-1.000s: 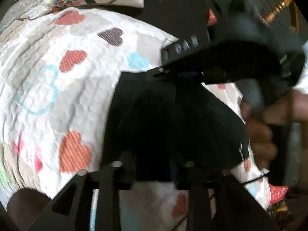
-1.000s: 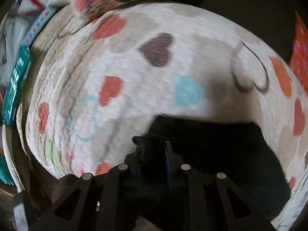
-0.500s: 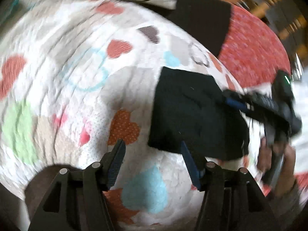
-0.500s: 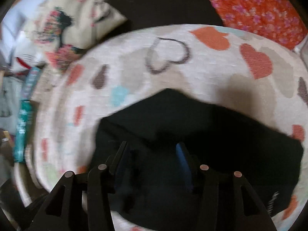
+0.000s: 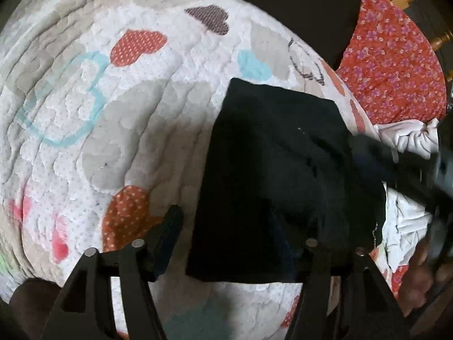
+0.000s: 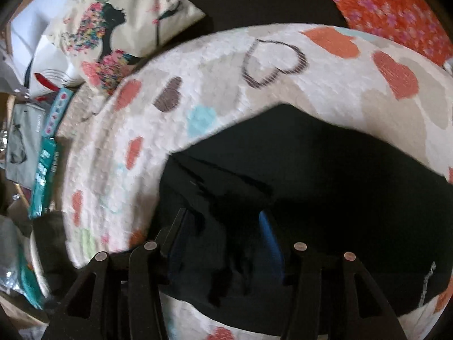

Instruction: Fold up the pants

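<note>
The left gripper (image 5: 226, 232) has its two fingers spread wide and holds nothing; its left finger (image 5: 170, 235) hangs over the quilt (image 5: 136, 119), and its right finger is lost against the dark cloth of the pants (image 5: 271, 170). The right gripper (image 6: 223, 235) is likewise spread open, both fingers over the pants (image 6: 325, 184) with nothing clamped between them; in the left view it shows only as a dark blur (image 5: 402, 170) at the pants' right edge. There is one pair of pants, black, folded into a compact rectangle and lying flat on the quilt, towards its right side. The quilt is white with many hearts in orange, grey, blue and brown. Beyond it lie one red floral cloth (image 5: 396, 65), one heap of white fabric (image 5: 407, 138) just beside the pants, and one printed pillow (image 6: 119, 28) at the far left corner.
</note>
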Demonstrator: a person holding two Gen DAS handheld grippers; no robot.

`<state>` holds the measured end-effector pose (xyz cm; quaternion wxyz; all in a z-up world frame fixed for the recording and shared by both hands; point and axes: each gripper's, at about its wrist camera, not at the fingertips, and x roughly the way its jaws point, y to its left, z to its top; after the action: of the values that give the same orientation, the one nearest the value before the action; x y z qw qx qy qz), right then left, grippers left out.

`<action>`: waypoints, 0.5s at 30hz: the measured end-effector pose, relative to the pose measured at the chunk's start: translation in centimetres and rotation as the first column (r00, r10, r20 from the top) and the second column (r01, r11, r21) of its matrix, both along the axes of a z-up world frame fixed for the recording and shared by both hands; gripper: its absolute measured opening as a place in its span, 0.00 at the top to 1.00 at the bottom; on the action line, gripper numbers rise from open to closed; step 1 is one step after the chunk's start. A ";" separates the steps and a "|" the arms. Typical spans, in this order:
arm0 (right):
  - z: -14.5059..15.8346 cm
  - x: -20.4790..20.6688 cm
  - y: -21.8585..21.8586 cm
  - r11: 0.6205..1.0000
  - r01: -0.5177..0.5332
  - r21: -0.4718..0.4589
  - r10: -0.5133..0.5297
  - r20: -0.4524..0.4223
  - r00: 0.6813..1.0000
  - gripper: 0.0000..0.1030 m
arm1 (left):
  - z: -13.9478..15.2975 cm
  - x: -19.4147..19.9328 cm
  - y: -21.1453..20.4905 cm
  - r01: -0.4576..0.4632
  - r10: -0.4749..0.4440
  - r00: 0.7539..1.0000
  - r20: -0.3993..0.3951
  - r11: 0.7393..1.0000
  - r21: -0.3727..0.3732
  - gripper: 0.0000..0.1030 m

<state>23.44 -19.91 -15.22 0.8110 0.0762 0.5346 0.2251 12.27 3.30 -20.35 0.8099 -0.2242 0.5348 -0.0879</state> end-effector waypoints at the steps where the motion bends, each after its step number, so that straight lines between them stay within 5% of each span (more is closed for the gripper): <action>1: 0.2 0.8 1.1 1.000 -0.029 -0.004 0.029 -0.011 1.000 0.47 | 0.0 -0.2 -0.4 0.006 -0.006 1.000 0.014 1.000 0.016 0.37; 8: -1.9 6.7 10.7 0.960 -0.240 -0.148 0.212 -0.179 0.961 0.41 | -0.1 -0.7 -2.3 0.029 -0.038 0.997 0.067 0.991 0.129 0.40; 10: -3.1 7.6 12.6 0.949 -0.254 -0.187 0.213 -0.216 0.953 0.39 | -0.1 -0.8 -3.3 0.056 -0.076 0.993 0.088 0.976 0.210 0.68; 13: -5.6 8.0 15.0 0.909 -0.289 -0.301 0.211 -0.267 0.940 0.39 | 0.3 -0.9 -4.2 0.099 -0.125 0.987 0.098 0.968 0.232 0.87; 15: -5.5 7.2 16.5 0.853 -0.316 -0.415 0.245 -0.217 0.945 0.61 | 0.3 -0.8 -4.2 0.100 -0.122 0.988 0.092 0.972 0.214 0.88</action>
<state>30.63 -3.40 -20.69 0.7206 -0.1725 0.6389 0.2067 11.49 -0.89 -20.01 0.8496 -0.1027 0.5097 -0.0879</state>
